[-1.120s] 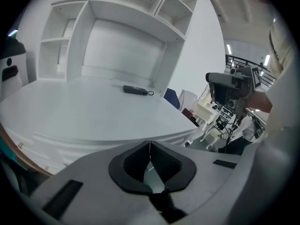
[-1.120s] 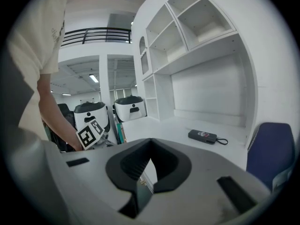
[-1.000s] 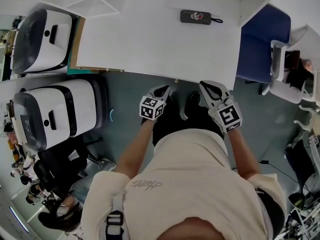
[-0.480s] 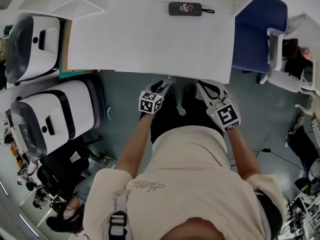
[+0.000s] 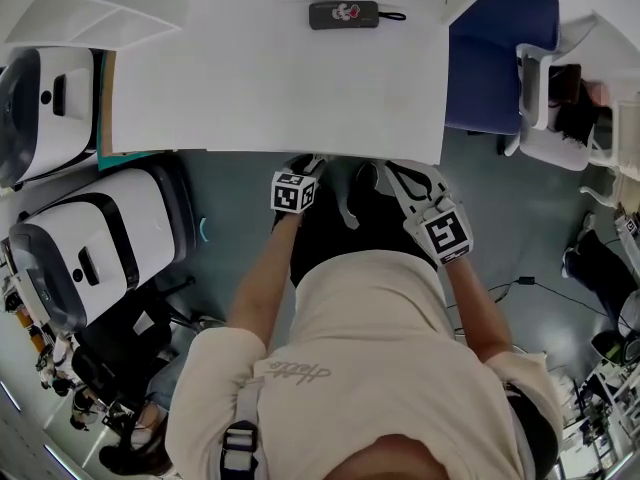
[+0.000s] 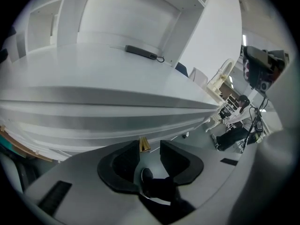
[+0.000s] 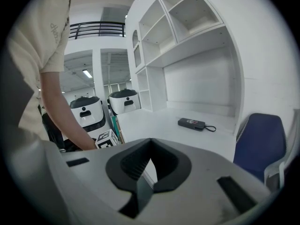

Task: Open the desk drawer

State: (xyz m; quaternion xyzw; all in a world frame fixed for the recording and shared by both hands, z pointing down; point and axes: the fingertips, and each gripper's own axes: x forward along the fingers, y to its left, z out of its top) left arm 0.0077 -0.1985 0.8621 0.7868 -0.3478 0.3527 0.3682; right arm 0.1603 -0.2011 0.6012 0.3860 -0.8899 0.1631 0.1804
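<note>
Head view: white counter (image 5: 280, 88) spans the top, black case (image 5: 343, 14) with a cord sits at its far edge, blue chair (image 5: 490, 58) off to the right, white machines (image 5: 90, 238) on the floor at left. Left gripper (image 5: 308, 162) is tucked right at the counter's near edge, right gripper (image 5: 405, 173) just beside the same edge, further right. What hangs under that edge doesn't show from above. Left gripper view: fingers (image 6: 176, 157) have just been opening and stand apart with nothing between them. Through the gap I only see a small tan piece (image 6: 144, 144) under the counter, and the person's shoe (image 6: 147, 175) below. The stacked white bands under the counter top read as the drawer front (image 6: 103, 125), close ahead and slightly above the fingers, looks closed. No handle or lip I can make out. Right gripper view: fingers together, empty, aimed across the counter toward the case, not at the drawer. Step looks like approach/pre-grasp by the left. Next move needs the open fingers brought onto the front's lower lip, closed there, then a straight pull toward the near side.
</note>
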